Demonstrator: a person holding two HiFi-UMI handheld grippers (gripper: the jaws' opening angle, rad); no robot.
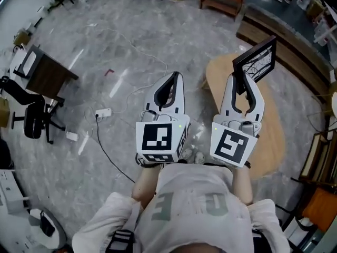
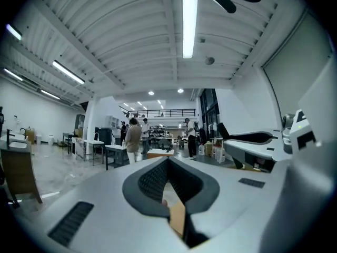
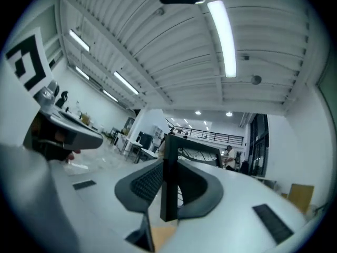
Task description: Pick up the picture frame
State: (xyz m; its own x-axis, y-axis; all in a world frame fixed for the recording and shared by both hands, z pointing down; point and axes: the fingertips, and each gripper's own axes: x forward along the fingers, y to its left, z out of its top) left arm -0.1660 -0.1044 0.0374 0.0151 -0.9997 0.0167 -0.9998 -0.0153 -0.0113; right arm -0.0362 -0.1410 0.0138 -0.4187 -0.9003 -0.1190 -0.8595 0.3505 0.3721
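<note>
While in right tool (image 1: 243, 84), one frame (image 1: 257, 62)

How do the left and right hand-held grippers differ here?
The right hand-held gripper is shut on the black picture frame; the left hand-held gripper holds nothing. The frame keeps the right one's jaws apart; the left one's meet at the tips. Both are white, side by side.
</note>
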